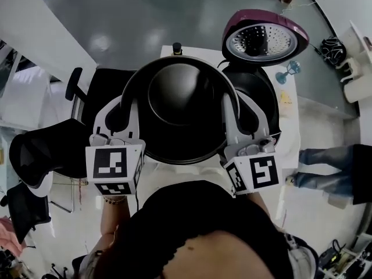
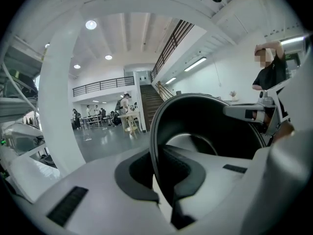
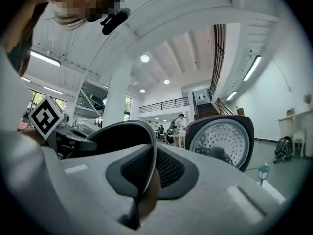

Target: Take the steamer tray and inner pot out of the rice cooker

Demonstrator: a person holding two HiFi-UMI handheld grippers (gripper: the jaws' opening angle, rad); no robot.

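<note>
The dark inner pot hangs in the air close to my chest, held by its rim on both sides. My left gripper is shut on the left rim and my right gripper is shut on the right rim. In the left gripper view the thin rim runs between the pads of my left gripper. In the right gripper view my right gripper pinches the rim of the pot. The rice cooker stands behind the pot with its maroon lid up. I see no steamer tray.
The cooker stands on a white table beside a small blue goblet. A black office chair is at the left. A person's jeans-clad legs are at the right. Grey floor lies beyond.
</note>
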